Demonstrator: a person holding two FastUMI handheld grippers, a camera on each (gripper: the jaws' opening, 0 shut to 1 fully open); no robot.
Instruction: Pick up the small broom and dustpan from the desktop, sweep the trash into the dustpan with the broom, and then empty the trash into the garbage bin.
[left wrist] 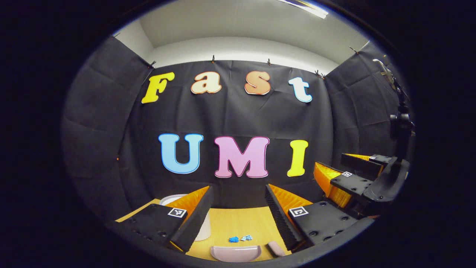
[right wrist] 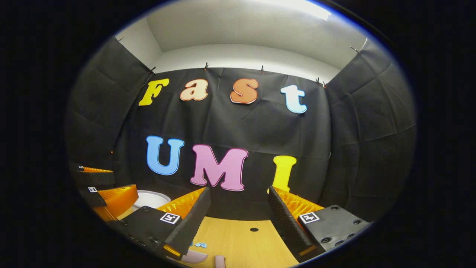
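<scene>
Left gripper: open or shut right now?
Open. The left gripper has its fingers spread wide, with bare desktop showing between them.

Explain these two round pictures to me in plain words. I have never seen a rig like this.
A person holds two hand tools, each with two-finger jaws and a small camera riding on it. Each picture looks forward along one tool's own fingers.

In the left gripper view, the left gripper stands open and empty above a light wooden desktop. The right gripper shows at the side, also open.

On the desktop lie small blue scraps of trash, a pale pinkish plastic dustpan, and beside it the rounded pale pink broom handle. A white round garbage bin stands to the left.

The right gripper view shows the same desk. Nothing is held yet.
</scene>
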